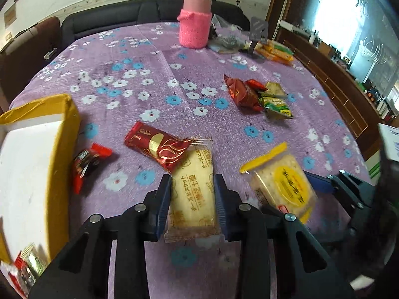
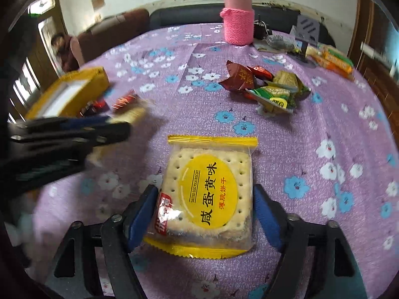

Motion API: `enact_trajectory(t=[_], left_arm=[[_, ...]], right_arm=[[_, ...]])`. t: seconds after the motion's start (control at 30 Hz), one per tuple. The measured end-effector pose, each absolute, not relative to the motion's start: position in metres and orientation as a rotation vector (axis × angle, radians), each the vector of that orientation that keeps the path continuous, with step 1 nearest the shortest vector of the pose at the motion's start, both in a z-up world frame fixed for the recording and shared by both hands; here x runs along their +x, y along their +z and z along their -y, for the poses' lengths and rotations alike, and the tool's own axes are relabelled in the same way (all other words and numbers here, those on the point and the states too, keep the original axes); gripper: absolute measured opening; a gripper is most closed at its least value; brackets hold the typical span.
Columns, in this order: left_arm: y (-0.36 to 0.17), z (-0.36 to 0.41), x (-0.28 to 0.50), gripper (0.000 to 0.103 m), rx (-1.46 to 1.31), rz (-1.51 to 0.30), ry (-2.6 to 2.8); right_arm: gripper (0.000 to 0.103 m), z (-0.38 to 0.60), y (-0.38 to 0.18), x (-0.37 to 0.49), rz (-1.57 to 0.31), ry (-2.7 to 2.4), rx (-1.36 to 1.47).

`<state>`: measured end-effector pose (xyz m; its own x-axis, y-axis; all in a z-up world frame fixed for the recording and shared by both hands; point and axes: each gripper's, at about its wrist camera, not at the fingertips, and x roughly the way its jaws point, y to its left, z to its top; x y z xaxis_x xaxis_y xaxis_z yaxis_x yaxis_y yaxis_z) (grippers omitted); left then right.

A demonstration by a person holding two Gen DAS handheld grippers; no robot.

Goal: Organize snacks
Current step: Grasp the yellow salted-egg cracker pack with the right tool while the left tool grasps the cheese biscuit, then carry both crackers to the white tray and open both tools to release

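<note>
"SALTED EGG YOLK BISCUIT" packet [image 2: 208, 194]

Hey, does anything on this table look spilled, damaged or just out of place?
Nothing looks spilled or torn. The snacks just lie scattered on the tablecloth: a red wafer pack overlaps the end of the biscuit bar, and a small pile of packets sits loose, far from the yellow box.
</note>
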<state>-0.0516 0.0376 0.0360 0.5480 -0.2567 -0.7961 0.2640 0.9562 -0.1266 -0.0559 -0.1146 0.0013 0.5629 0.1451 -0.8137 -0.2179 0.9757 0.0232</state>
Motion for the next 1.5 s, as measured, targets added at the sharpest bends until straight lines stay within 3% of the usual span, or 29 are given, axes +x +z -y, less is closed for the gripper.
enact_trajectory(t=[0.37, 0.73, 0.97, 1.17, 1.23, 1.3, 1.37, 1.5], left_arm=[[0.076, -0.141, -0.105, 0.031, -0.204, -0.814, -0.241], [0.061, -0.266, -0.122, 0.032, -0.305, -0.767, 0.087], [0.036, -0.301, -0.109, 0.032, -0.357, -0.825, 0.143], [0.04, -0.316, -0.121, 0.034, -0.411, -0.794, 0.131], [0.048, -0.317, -0.13, 0.039, -0.425, -0.771, 0.138], [0.056, -0.317, -0.138, 0.053, -0.449, -0.738, 0.143], [0.065, -0.315, -0.15, 0.059, -0.486, -0.698, 0.142], [0.077, -0.302, -0.167, 0.061, -0.534, -0.642, 0.113]], right_arm=[[0.071, 0.119, 0.031, -0.081, -0.92, 0.345, 0.133], [0.071, -0.029, 0.078, -0.074, -0.889, 0.656, 0.056], [0.07, -0.136, 0.056, -0.064, -0.934, 0.724, -0.111], [0.071, -0.172, 0.026, -0.048, -1.033, 0.731, -0.125], [0.073, -0.172, 0.025, -0.049, -1.028, 0.746, -0.12], [0.072, -0.17, 0.029, -0.051, -1.013, 0.754, -0.121], [0.071, -0.158, 0.038, -0.053, -0.99, 0.765, -0.084], [0.071, -0.116, 0.061, -0.06, -0.915, 0.74, -0.01]])
